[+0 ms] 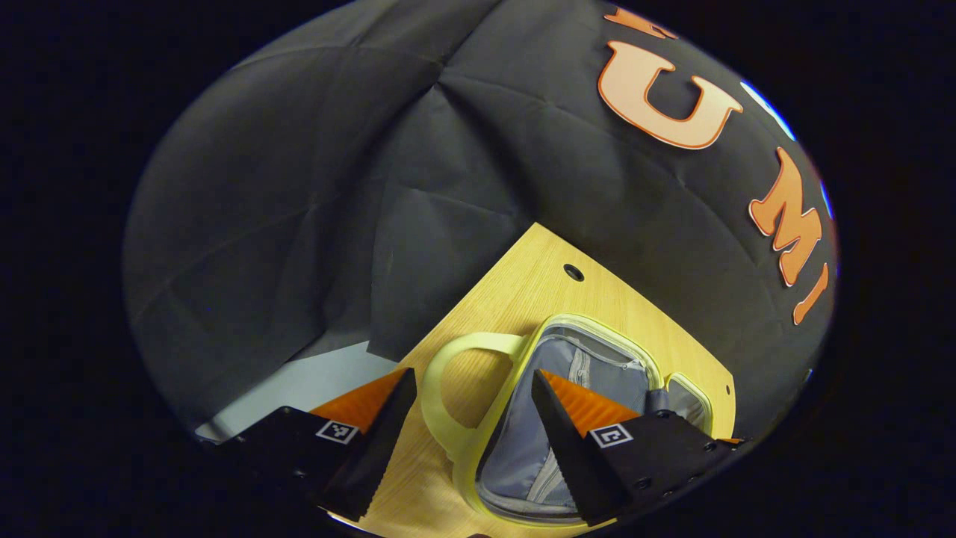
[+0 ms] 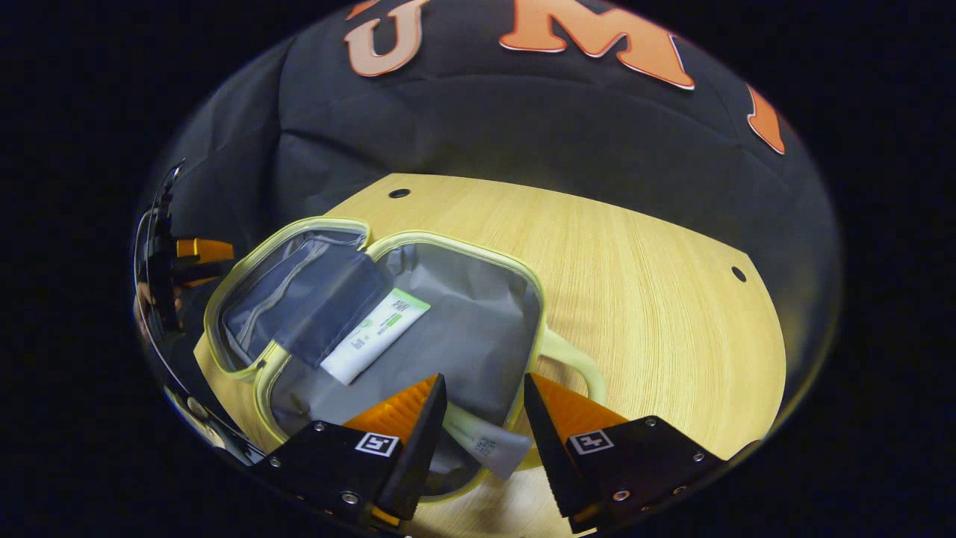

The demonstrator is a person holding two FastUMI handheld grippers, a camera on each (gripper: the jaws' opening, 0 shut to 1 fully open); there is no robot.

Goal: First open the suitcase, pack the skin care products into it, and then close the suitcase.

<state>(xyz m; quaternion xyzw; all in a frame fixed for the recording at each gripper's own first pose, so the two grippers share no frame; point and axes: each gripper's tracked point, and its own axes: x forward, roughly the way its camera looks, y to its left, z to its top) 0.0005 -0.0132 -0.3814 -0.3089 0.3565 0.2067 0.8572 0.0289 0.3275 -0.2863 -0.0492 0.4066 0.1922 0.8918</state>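
Suitcase lies open and flat on the bench, its two halves hinged apart with the grey lining up. That suits packing: both shells are reachable from above, and the lid needs no holding. A small, soft case, it has a pale yellow-green rim and a looped handle of the same colour, a zip pocket sewn into one half, and a darker flap across the other.

One white tube with green print lies slantwise in the larger half, its upper end just beside the hinge line. A second tube rests over the near rim, part in and part out, between the fingers of the right hand-held gripper. Those jaws are spread and seem not to press on it, so I judge it either just let go or about to be nudged fully inside; which, I cannot tell.

The left hand-held gripper hovers at the handle end, jaws spread wide, straddling the handle and rim without gripping them. It looks placed to steady the case or to take the lid. Closing is not yet done.
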